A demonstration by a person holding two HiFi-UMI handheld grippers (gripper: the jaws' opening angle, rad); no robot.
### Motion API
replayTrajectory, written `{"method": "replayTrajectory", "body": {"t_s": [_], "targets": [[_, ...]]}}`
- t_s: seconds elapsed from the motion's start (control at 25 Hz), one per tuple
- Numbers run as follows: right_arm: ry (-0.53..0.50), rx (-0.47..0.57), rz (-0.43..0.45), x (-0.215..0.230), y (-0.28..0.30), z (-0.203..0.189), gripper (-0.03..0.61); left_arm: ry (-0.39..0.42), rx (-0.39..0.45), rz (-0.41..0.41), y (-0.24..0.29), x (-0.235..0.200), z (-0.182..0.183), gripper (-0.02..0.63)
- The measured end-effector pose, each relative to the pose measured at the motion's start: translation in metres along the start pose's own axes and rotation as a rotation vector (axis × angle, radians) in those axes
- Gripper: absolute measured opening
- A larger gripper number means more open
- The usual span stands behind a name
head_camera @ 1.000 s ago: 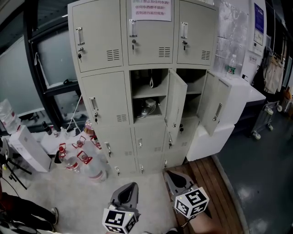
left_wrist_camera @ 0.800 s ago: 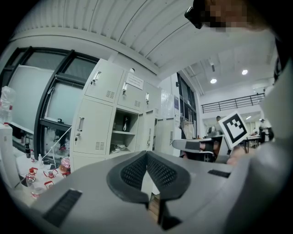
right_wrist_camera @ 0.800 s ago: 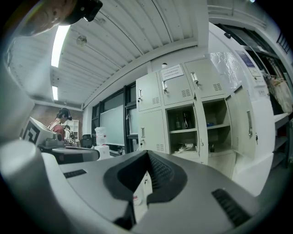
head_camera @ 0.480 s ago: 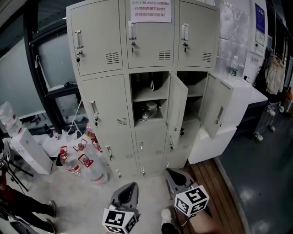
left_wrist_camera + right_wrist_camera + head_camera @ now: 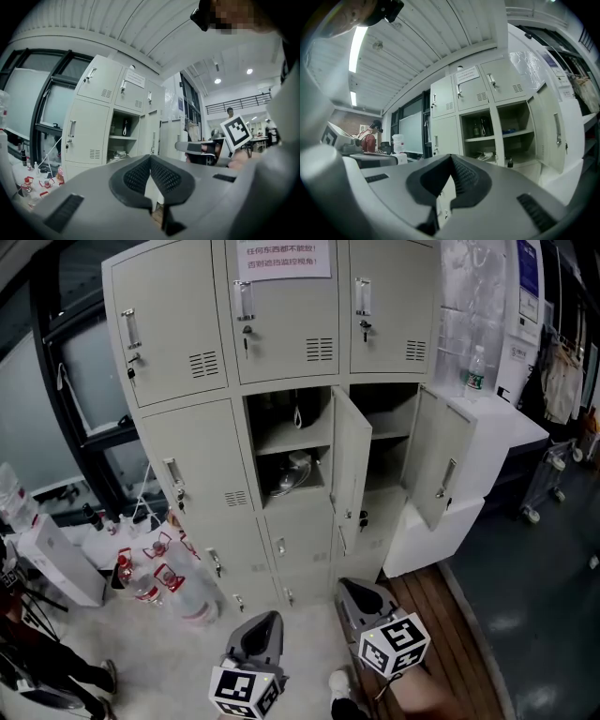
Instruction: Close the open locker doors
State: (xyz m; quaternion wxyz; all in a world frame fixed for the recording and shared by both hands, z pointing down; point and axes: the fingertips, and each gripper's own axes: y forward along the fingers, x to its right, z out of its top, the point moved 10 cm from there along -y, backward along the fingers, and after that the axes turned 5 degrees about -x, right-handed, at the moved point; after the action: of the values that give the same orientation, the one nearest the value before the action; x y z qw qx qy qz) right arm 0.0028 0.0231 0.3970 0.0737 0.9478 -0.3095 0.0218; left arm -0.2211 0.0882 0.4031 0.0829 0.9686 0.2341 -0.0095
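The beige locker bank [image 5: 187, 456] stands ahead. In its middle row the centre door [image 5: 349, 465] and the right door [image 5: 439, 463] hang open on shelves with small items. My left gripper [image 5: 272, 619] and right gripper [image 5: 349, 590] are low in the head view, well short of the lockers, both shut on nothing. In the left gripper view the gripper [image 5: 150, 161] has its pads meeting, with the open centre compartment [image 5: 123, 136] beyond. The right gripper [image 5: 451, 161] shows shut too, with the right door [image 5: 551, 126] swung out past it.
Several water bottles [image 5: 150, 577] and a white box [image 5: 56, 554] sit on the floor at the left. A white counter [image 5: 497, 432] with a bottle [image 5: 475, 371] adjoins the lockers' right side. Wooden flooring [image 5: 450, 634] runs at the lower right. A person's legs [image 5: 47, 667] show bottom left.
The lockers have grown larger and slid left in the head view as I came nearer. Both grippers stay shut at the bottom of the view. Both doors hang open as before.
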Motion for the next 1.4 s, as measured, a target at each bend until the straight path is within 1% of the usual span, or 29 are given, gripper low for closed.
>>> {"method": "replayTrajectory", "body": {"t_s": [0.28,0.44,0.48,0.6,0.68,0.76,1.12,1.28,1.4], "targets": [[0.002,0.013,-0.019,0.042,0.020,0.005,0.000,-0.017,-0.006,-0.009,0.045,-0.001,0.003,0.005],[0.026,0.028,-0.025,0.066,0.031,0.006,0.006,-0.025,-0.011,-0.017,0.071,-0.002,0.005,0.005],[0.032,0.029,-0.024,0.071,0.034,0.006,0.040,-0.026,-0.012,-0.019,0.076,-0.002,0.006,0.005],[0.035,0.033,-0.027,0.087,0.043,0.007,0.066,-0.028,-0.018,-0.024,0.093,-0.004,0.007,0.005],[0.039,0.040,-0.031,0.098,0.051,0.008,0.101,-0.029,-0.028,-0.030,0.104,-0.006,0.007,0.005],[0.046,0.044,-0.032,0.107,0.059,0.008,0.121,-0.028,-0.036,-0.033,0.115,-0.008,0.007,0.005],[0.044,0.055,-0.053,0.147,0.092,0.018,0.138,-0.025,-0.025,-0.027,0.159,-0.022,0.012,0.005],[0.036,0.056,-0.041,0.158,0.104,0.021,0.146,-0.036,-0.020,-0.027,0.176,-0.026,0.015,0.005],[0.028,0.058,-0.022,0.165,0.111,0.023,0.155,-0.030,-0.008,-0.022,0.187,-0.026,0.018,0.005]]}}
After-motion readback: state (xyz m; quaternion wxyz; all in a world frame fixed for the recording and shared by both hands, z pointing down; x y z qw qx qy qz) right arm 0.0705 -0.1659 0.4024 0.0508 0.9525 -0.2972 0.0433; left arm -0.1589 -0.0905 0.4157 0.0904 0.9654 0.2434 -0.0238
